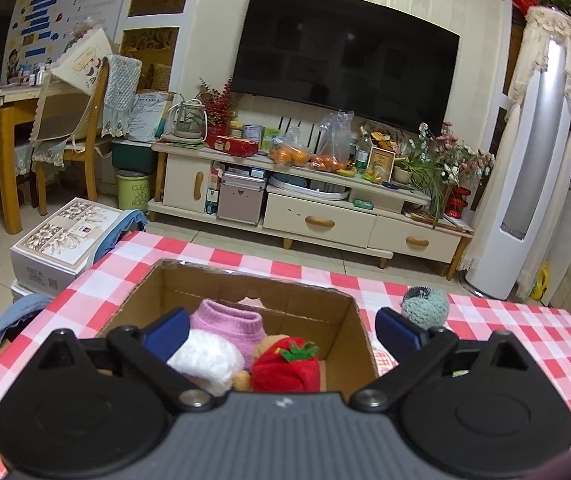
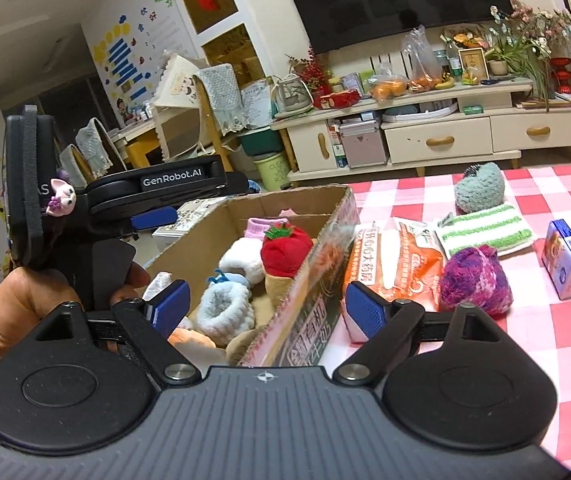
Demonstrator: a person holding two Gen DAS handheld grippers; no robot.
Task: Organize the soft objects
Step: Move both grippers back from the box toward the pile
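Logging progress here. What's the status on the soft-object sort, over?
Both tools open and empty, left tool, right tool. Cardboard box holds several plush items. Purple yarn ball and teal knit piece still on the tablecloth. Nothing blocking.

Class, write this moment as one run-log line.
left tongs: open, over cardboard box | right tongs: open, empty | boxed: strawberry plush | still out: purple yarn ball

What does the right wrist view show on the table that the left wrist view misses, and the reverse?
Only the right wrist view: a purple yarn ball, striped cloth, orange packet, small blue carton, and the left gripper in a hand.
Only the left wrist view: a patterned box on the floor.
Both: cardboard box with the strawberry toy and pink sock, plus the teal knit item.
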